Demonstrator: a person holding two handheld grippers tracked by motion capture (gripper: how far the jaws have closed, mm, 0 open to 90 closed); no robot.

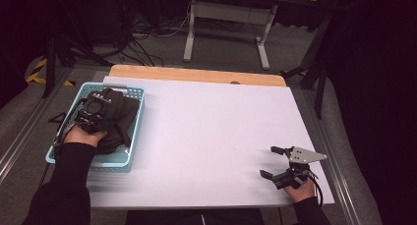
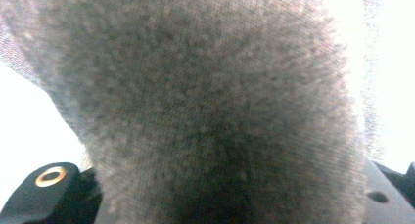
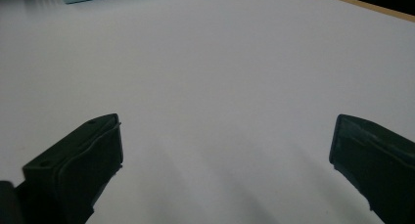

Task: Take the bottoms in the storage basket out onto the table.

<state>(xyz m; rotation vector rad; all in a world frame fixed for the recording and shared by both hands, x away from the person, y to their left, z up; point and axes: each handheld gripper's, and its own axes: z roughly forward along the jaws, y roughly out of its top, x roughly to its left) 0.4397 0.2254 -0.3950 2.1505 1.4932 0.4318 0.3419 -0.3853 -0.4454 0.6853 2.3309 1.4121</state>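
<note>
Dark knit cloth point(image 1: 118, 118) is crowding my left tongs point(image 1: 92, 111) in the blue basket point(image 1: 135, 93), grip unclear, probably picking, while my right tongs point(image 1: 273, 161) are waiting wide over the table point(image 1: 206, 126).

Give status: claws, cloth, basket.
Left claw down in blue basket, dark cloth against its lens, grip unclear. Right claw open, empty, over bare white table. Nothing in the way.

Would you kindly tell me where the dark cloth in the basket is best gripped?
Probably from above, on a raised fold of the cloth: it lies heaped in the basket, whose walls block the sides. The left gripper is already down on it.
</note>
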